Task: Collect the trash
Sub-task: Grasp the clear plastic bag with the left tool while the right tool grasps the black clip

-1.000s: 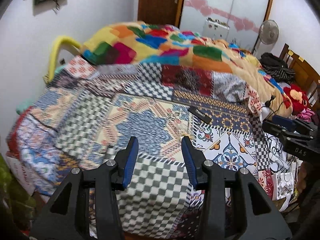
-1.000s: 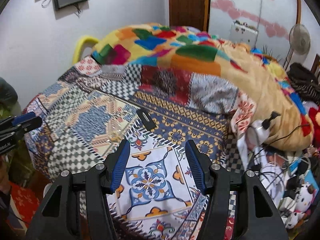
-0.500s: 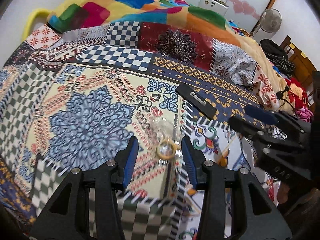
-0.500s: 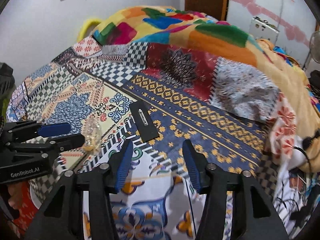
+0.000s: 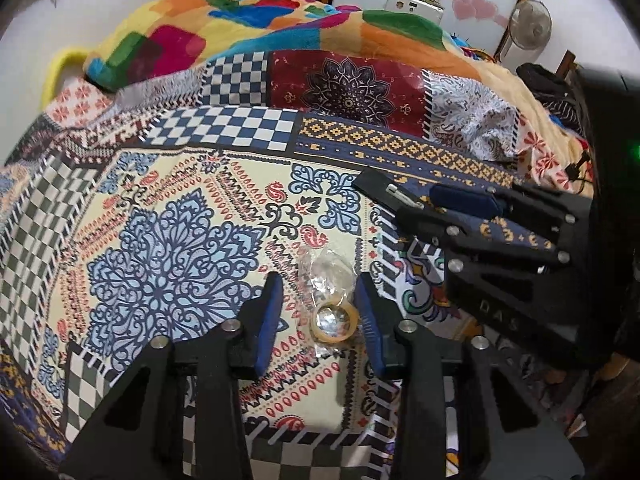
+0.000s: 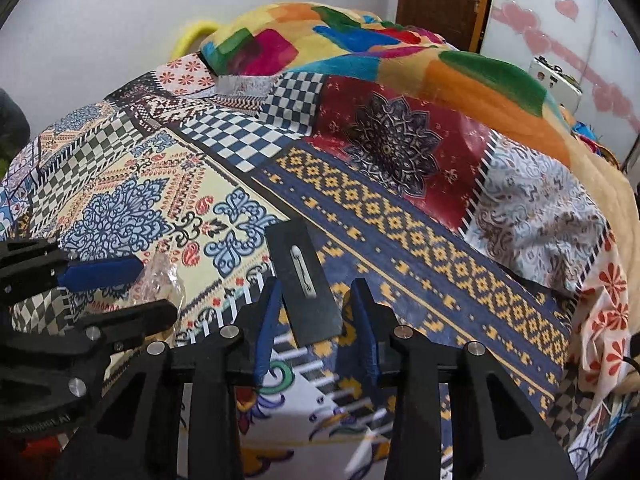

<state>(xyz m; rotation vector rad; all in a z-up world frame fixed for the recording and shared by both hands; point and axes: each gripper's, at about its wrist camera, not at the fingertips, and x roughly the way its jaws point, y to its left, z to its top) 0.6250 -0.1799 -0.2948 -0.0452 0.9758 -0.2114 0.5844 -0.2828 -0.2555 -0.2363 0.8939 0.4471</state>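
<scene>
A crumpled clear plastic wrapper with a tan ring lies on the patterned bedspread. My left gripper is open with the wrapper between its blue fingers. The wrapper also shows in the right wrist view, beside the left gripper. A flat black card with a silver clip lies on the bed. My right gripper is open with the card's near end between its fingers. The card and the right gripper show in the left wrist view.
A heaped multicolour blanket covers the far side of the bed. A white wall is on the left, a wooden door and a wardrobe behind. A standing fan and dark clutter sit at the right.
Both grippers have moved forward and down over the bed. The left now straddles the clear wrapper, the right straddles the black card. Both stay open.
</scene>
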